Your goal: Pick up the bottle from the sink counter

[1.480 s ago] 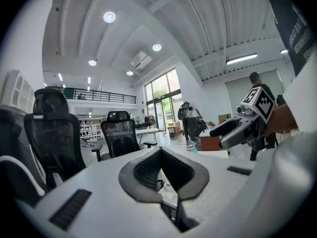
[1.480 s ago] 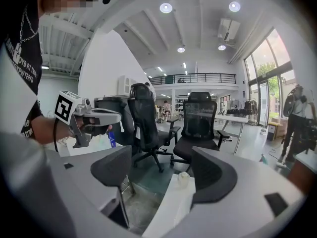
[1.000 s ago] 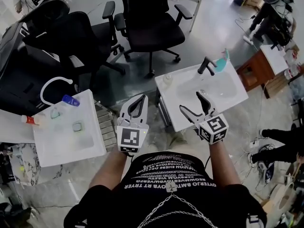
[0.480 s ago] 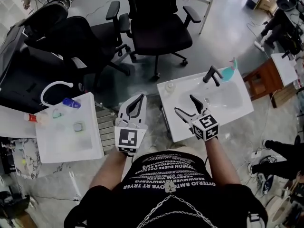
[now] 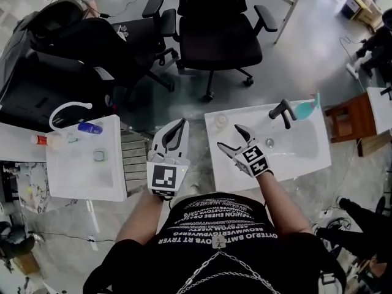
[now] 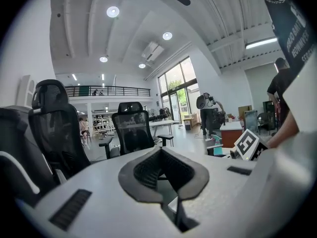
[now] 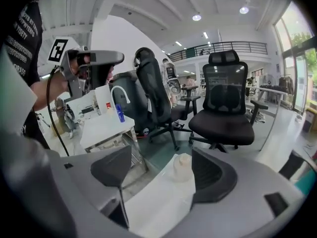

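Right gripper (image 5: 229, 137) has swung left off the basin in the last 1 s and now lines up on the small white bottle (image 7: 184, 164), which stands at the sink counter's (image 5: 294, 164) back-left corner. Jaws are spread and empty, with the bottle just ahead between them. Closing in looks next. Left gripper (image 5: 179, 127) is clenched on nothing. Faucet (image 5: 283, 111) sits well right, so the path is clear.

Small translucent frosted-plastic bottle (image 5: 221, 120), centre frame, on a smooth, glossy white sink counter (image 5: 306, 167); matt black faucet (image 5: 283, 112); polished grey floor (image 5: 306, 60), upper right, reflects light.
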